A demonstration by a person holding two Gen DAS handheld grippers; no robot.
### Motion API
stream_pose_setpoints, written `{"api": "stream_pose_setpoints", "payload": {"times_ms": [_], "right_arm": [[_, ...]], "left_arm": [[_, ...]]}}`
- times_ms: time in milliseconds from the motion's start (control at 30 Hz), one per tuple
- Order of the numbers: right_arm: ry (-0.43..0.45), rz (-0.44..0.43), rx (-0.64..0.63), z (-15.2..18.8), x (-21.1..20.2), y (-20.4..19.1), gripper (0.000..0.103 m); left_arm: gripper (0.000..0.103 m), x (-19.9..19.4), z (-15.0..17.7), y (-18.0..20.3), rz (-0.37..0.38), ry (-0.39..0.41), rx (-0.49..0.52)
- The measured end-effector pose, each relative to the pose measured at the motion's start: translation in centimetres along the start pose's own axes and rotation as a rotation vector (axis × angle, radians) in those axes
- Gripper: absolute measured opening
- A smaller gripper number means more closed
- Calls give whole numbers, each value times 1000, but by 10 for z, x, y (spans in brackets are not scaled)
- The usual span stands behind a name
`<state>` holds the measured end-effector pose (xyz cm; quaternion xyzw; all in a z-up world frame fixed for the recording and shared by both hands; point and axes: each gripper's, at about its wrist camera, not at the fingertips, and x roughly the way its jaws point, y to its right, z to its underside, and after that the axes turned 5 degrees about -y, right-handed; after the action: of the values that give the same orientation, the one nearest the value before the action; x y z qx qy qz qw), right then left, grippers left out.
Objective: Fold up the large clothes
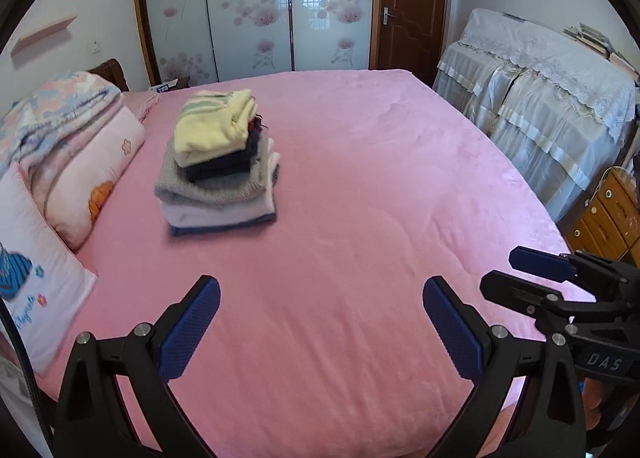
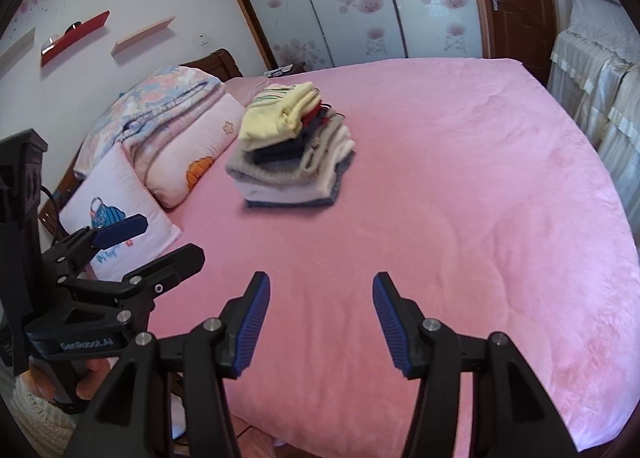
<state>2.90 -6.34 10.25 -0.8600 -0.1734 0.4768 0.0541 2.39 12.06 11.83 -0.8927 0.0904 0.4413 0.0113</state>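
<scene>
Both grippers held empty over the bed, folded stack left untouched.

Left gripper [image 1: 320, 322] and right gripper [image 2: 320, 318] were seen with fingers spread apart, nothing clamped. Stack of folded clothes [image 1: 218, 161] was set on the pink bedspread [image 1: 380, 197], near the pillows [image 1: 80, 169]. The leaning yellow top garment [image 1: 212, 129] could be toppled if nudged.

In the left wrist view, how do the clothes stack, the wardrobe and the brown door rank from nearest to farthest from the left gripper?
From the open left gripper:
1. Clothes stack, on the bed, ahead and to the left.
2. Wardrobe, beyond the bed's far edge.
3. Brown door, right of the wardrobe; it looks set slightly further back, but these two are nearly too close to call.
</scene>
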Motion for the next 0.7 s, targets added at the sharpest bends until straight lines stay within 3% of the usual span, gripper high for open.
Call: {"api": "stream_pose_setpoints", "payload": {"times_ms": [233, 433, 533, 700], "right_arm": [[22, 94, 27, 60, -3, 28, 57], [70, 116, 95, 85, -12, 43, 57], [106, 133, 114, 96, -17, 44, 66], [133, 176, 97, 108, -17, 40, 68]], "left_arm": [[101, 23, 45, 18, 48, -42, -114], [101, 27, 63, 24, -17, -27, -133], [101, 26, 75, 29, -26, -29, -134], [101, 27, 91, 35, -55, -49, -118]]}}
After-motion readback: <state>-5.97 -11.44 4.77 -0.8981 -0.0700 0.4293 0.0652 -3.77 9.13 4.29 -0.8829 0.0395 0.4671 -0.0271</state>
